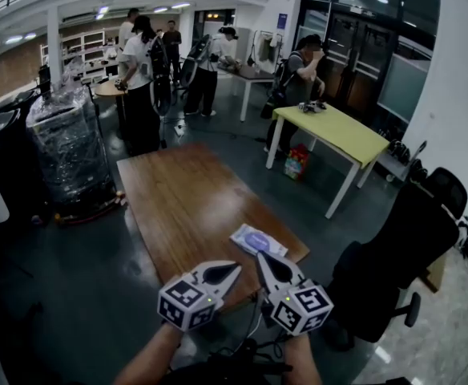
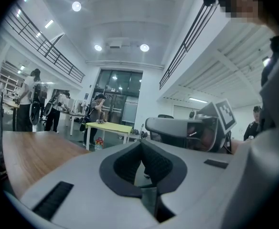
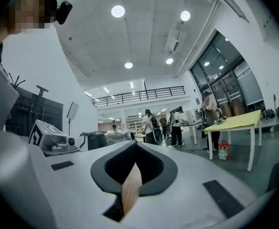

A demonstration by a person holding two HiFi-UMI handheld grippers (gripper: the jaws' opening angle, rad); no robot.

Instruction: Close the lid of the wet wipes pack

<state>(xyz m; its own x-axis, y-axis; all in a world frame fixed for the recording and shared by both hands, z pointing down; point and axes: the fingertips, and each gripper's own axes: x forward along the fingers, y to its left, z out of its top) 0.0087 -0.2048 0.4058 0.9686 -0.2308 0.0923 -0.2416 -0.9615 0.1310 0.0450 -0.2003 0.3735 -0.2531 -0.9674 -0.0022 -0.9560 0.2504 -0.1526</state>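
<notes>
Head view, bottom centre: two forearms come up from the lower edge, side by side, each holding a gripper roughly level, with the marker cubes toward the camera. The left gripper and right gripper angle inward, tips near each other and just short of the table's near edge.

Left gripper view: the jaws are together and the dark pads meet in a line, with nothing between them. The right gripper shows to the right of the frame. Right gripper view: these jaws are also closed and empty. Only a sliver of wood colour shows through the slot behind the pads, likely the table top. The left gripper shows at left.

Just past the tips, the wet wipes pack lies flat on the near right corner of the wooden table. It is right of centre in the frame, and neither gripper touches it.

Task progress: a bluish oval patch shows on top of the pack and I see no raised flap. The pack is too small to say whether the lid is pressed down. It could be a shut lid or a flap lying low, so this stays unsettled.

Farther off are a dark chair at right, a yellow-green table at upper right and a wrapped pallet at left. People stand at the back.
</notes>
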